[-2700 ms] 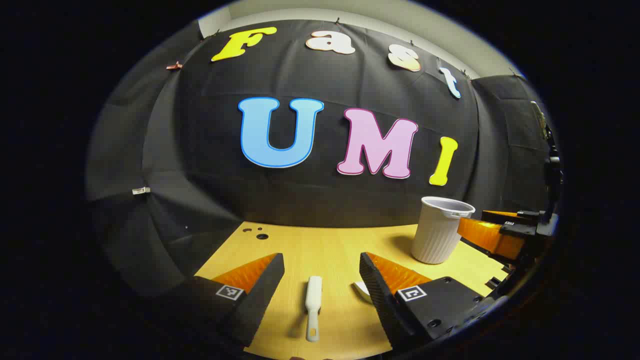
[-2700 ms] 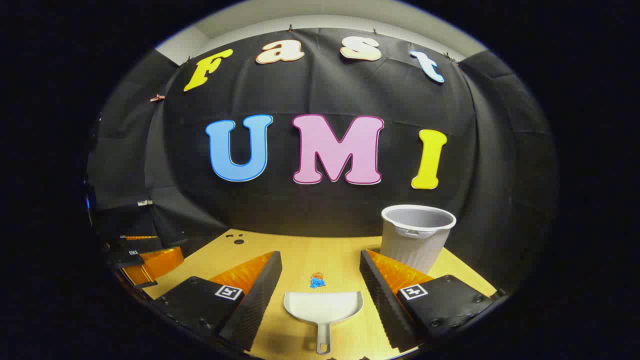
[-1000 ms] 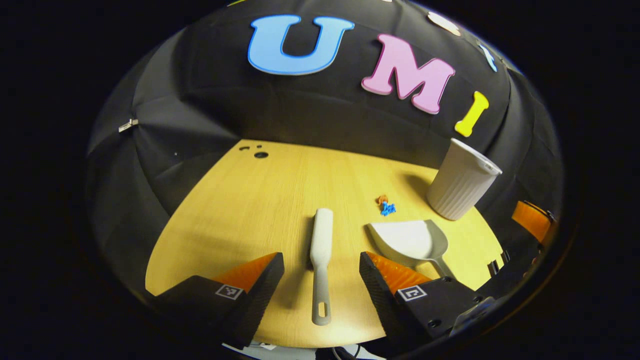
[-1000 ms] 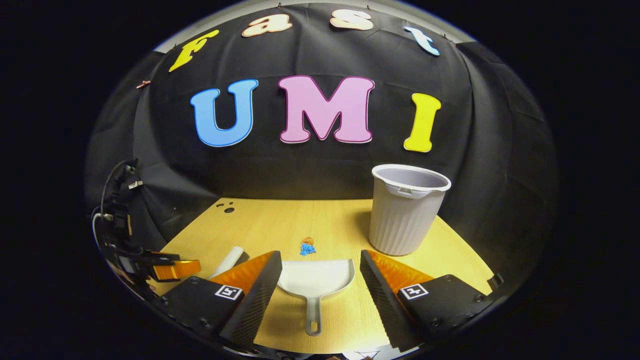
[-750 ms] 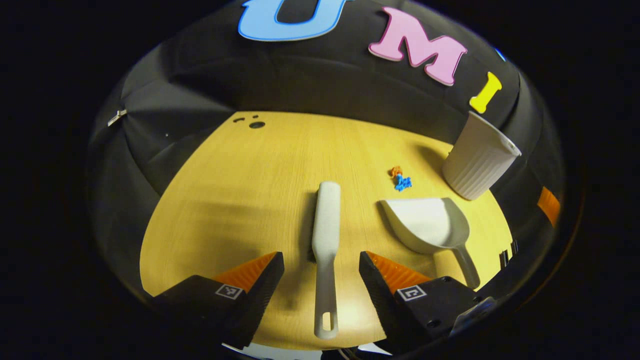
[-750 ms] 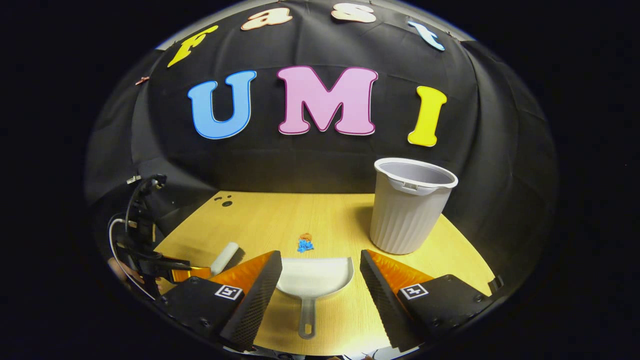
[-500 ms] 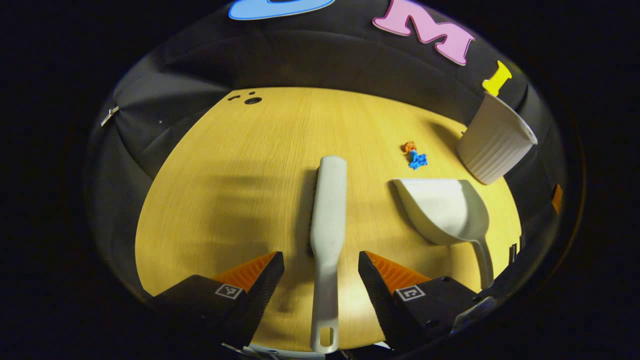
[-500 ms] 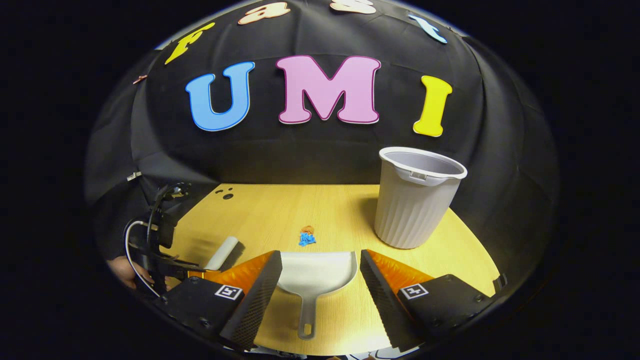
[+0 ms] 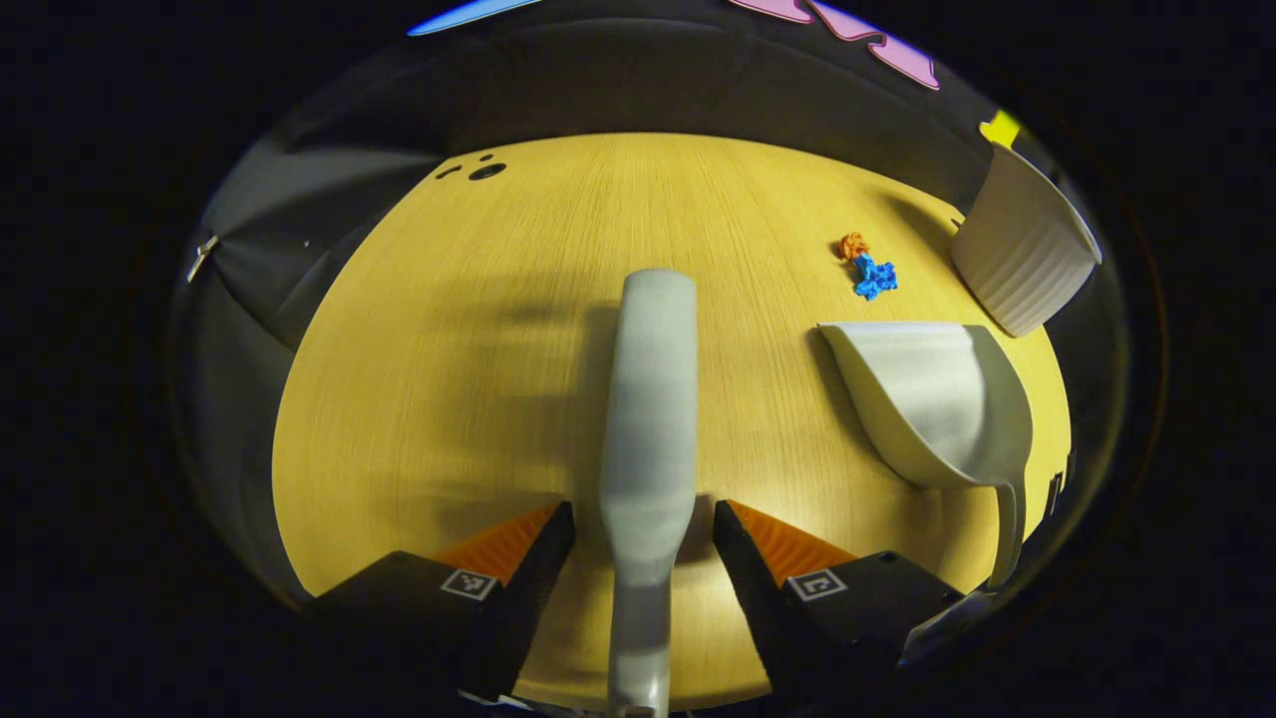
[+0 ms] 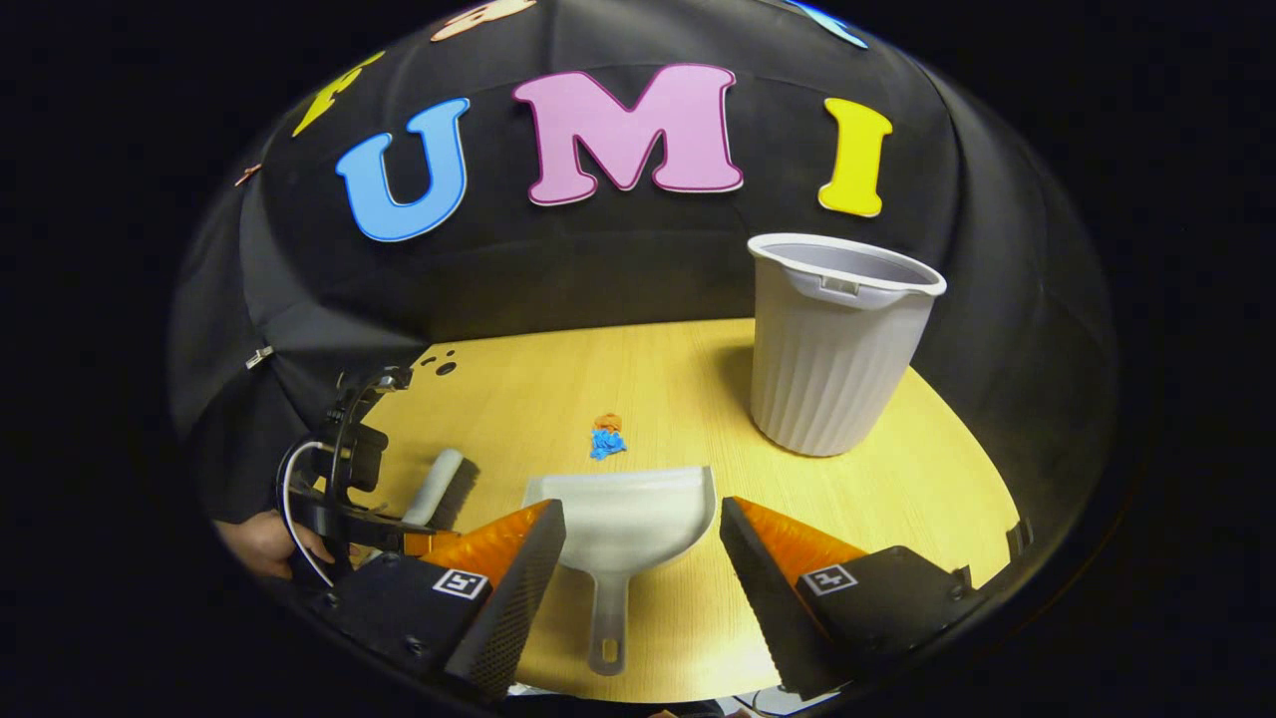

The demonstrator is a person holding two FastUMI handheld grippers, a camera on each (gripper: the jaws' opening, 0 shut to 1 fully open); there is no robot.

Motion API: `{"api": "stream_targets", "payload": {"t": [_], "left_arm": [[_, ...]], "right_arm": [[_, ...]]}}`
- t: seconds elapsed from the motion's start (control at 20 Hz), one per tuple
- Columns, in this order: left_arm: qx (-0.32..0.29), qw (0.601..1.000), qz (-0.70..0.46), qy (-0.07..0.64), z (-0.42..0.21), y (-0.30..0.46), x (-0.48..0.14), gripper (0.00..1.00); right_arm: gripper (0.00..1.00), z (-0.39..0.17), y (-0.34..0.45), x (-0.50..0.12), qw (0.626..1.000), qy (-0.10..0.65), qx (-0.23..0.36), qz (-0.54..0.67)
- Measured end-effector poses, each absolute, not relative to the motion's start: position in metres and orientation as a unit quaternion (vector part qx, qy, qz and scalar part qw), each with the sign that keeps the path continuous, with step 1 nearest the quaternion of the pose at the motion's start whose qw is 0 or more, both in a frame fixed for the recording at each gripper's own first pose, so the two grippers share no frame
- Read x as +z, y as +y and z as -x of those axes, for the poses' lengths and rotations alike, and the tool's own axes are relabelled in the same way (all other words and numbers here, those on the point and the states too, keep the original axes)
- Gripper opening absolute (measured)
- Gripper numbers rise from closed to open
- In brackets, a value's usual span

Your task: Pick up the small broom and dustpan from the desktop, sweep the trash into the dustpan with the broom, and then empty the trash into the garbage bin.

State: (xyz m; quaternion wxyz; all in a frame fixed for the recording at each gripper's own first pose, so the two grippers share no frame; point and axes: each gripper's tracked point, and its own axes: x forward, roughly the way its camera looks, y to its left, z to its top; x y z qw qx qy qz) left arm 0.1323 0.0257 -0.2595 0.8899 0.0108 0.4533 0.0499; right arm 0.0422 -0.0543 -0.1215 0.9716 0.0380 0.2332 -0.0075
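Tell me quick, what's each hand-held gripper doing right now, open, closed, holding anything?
Left hand-held gripper: open, fingers either side of the broom handle, not gripping.
Right hand-held gripper: open, holding nothing, the dustpan handle between its fingers.

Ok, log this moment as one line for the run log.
phase: reaching | left claw: open, straddling broom handle | right claw: open, over dustpan | trash: unswept | bin: upright

— What is seen between the right gripper (image 10: 638,558)'s spread fingers?
— The dustpan (image 10: 623,524), flat on the desktop (image 10: 897,499). 2 trash scraps (image 10: 604,437) are seen just beyond it, the garbage bin (image 10: 832,349) upright farther right, and the broom (image 10: 434,487) left.
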Motion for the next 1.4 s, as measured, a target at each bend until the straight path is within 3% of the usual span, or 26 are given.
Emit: {"api": "stream_targets", "payload": {"t": [0.15, 0.3, 0.45, 0.5, 0.75, 1.05, 1.4], "left_arm": [[0.049, 0.891, -0.014, 0.451, -0.135, 0.025, -0.260, 0.66], [0.056, 0.892, -0.011, 0.448, -0.136, 0.028, -0.260, 0.63], [0.052, 0.893, -0.014, 0.447, -0.136, 0.026, -0.261, 0.38], [0.053, 0.897, -0.013, 0.439, -0.137, 0.026, -0.259, 0.34], [0.031, 0.910, 0.023, 0.413, -0.133, 0.028, -0.256, 0.25], [0.034, 0.935, 0.040, 0.352, -0.116, 0.044, -0.222, 0.27], [0.059, 0.942, 0.023, 0.328, -0.082, 0.072, -0.197, 0.25]], "right_arm": [[0.99, -0.042, -0.058, -0.124, 0.969, 0.245, -0.010, -0.042], [0.99, -0.037, -0.052, -0.130, 0.964, 0.261, -0.002, -0.045], [0.99, -0.035, -0.043, -0.137, 0.959, 0.280, 0.010, -0.045], [0.99, -0.033, -0.040, -0.141, 0.956, 0.288, 0.014, -0.045], [0.99, -0.023, -0.028, -0.163, 0.940, 0.335, 0.027, -0.058], [0.99, -0.012, -0.025, -0.204, 0.913, 0.399, 0.004, -0.081], [0.99, -0.028, -0.025, -0.262, 0.887, 0.459, -0.025, -0.045]]}}
